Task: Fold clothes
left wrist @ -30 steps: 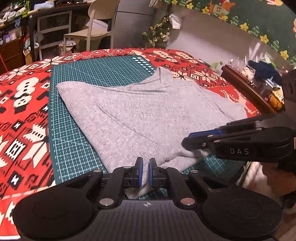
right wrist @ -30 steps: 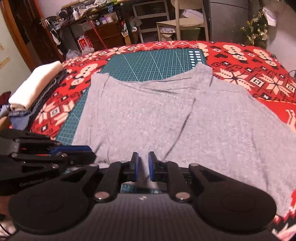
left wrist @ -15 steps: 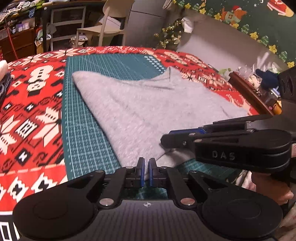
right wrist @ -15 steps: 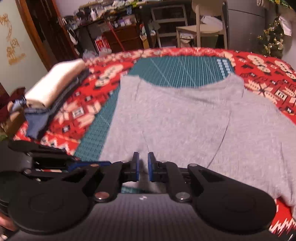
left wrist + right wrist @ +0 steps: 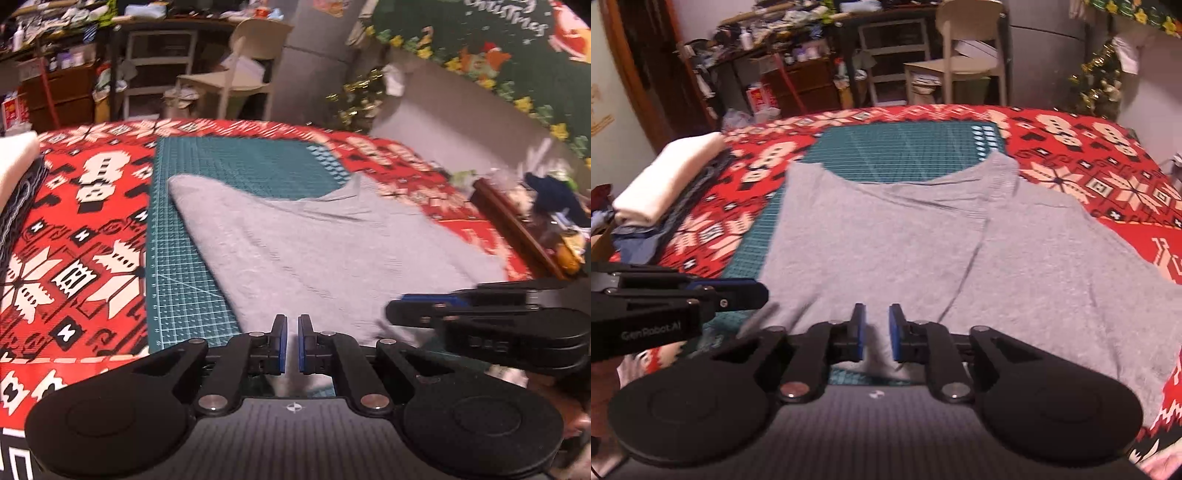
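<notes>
Grey shirt (image 5: 923, 251), spread flat, lightly creased, on cutting mat (image 5: 905, 147)

A lived-in room of a home, dressed for Christmas. A red patterned cloth (image 5: 1089, 155) covers the surface, with a green cutting mat (image 5: 905, 151) on it. Behind stand a cream chair (image 5: 964, 48), cluttered shelves (image 5: 798, 48), a tinsel-hung little tree (image 5: 1099, 81) and a Christmas banner (image 5: 498, 44) on the wall.

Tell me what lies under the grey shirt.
The grey shirt lies on a green cutting mat, and its right part on the red patterned cloth. Whatever else is beneath is covered.
</notes>
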A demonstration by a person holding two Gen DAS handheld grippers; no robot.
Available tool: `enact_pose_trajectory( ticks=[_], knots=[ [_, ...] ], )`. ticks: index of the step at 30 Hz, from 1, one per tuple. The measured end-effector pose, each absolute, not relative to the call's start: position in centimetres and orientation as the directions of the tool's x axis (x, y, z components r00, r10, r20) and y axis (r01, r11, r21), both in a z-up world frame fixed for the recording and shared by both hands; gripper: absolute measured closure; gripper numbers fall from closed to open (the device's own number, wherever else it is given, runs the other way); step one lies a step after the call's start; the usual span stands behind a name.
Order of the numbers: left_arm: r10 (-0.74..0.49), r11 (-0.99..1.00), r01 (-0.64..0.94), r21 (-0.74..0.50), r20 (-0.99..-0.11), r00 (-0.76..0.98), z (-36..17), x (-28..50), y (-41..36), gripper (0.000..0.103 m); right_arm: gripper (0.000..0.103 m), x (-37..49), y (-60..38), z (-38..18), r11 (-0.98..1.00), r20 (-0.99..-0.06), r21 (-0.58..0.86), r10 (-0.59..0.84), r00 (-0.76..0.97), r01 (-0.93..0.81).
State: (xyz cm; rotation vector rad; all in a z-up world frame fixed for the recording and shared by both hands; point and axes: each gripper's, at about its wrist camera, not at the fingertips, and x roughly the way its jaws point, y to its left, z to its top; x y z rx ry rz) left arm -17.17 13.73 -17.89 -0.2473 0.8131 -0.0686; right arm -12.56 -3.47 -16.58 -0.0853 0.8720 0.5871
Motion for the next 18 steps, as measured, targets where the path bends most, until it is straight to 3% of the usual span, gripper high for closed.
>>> enact_pose_trajectory(
  ticks=[1,7,10,14,18],
  knots=[
    [-0.151,0.969,-0.04,-0.242,-0.717,0.681,-18.2,-16.9,13.8,0.098,0.074,-12.3,-3.6,-16.8,0.844,-0.742,0.16,0.445,0.502,-0.511],
    [-0.158,0.974,-0.015,-0.227,-0.722,0.674,-18.5,-18.5,13.5,0.098,0.074,-12.8,-4.2,-17.9,0.859,-0.766,0.144,0.411,0.495,-0.491],
    [-0.169,0.963,-0.028,-0.267,-0.682,0.712,-17.2,-18.8,14.4,0.098,0.074,-13.1,-3.8,-16.9,0.843,-0.751,0.145,0.435,0.498,-0.518],
    [-0.194,0.938,-0.046,-0.342,-0.631,0.751,-16.2,-17.5,16.1,0.098,0.092,-12.1,-2.1,-15.0,0.8,-0.718,0.186,0.506,0.477,-0.57],
    [-0.222,0.92,-0.064,-0.387,-0.649,0.728,-17.7,-15.2,17.0,0.099,0.094,-10.0,1.0,-14.5,0.758,-0.7,0.221,0.561,0.441,-0.614]
  ],
)
